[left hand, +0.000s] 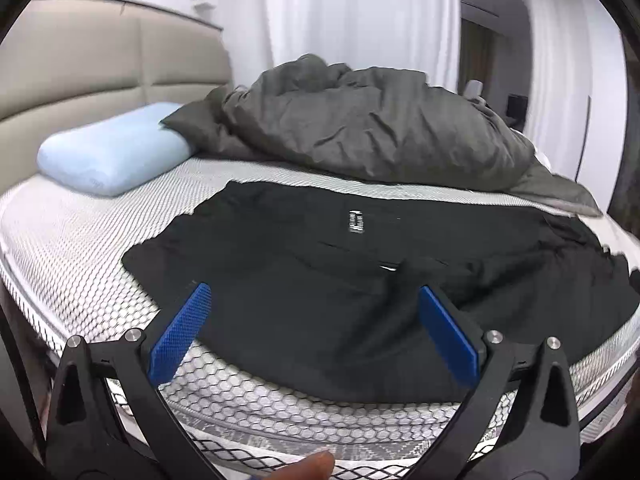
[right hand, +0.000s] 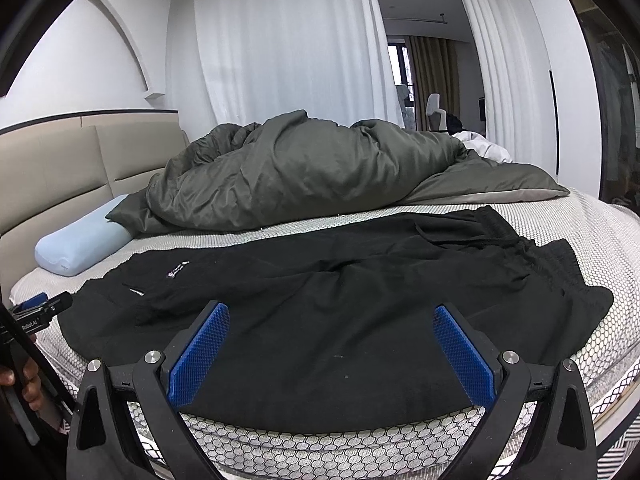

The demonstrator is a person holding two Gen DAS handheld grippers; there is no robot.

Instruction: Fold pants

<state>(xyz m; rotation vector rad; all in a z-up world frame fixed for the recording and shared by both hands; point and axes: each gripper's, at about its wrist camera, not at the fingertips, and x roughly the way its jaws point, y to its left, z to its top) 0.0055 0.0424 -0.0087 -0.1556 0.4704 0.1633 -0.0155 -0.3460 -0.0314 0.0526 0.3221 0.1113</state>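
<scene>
Black pants point(left hand: 320, 280) lie spread flat across the near side of the mattress, with a small white label on the left part and the elastic waistband point(right hand: 532, 256) at the right. My left gripper point(left hand: 314, 296) is open and empty, above the pants' left part near the bed's front edge. My right gripper point(right hand: 332, 316) is open and empty, above the middle of the pants point(right hand: 340, 320). The left gripper also shows at the far left of the right wrist view point(right hand: 40, 306).
A crumpled dark grey duvet point(left hand: 372, 128) fills the back of the bed. A light blue pillow point(left hand: 112, 156) lies at the left by the beige headboard point(left hand: 100, 60). The mattress point(left hand: 80, 248) has a white honeycomb cover. White curtains hang behind.
</scene>
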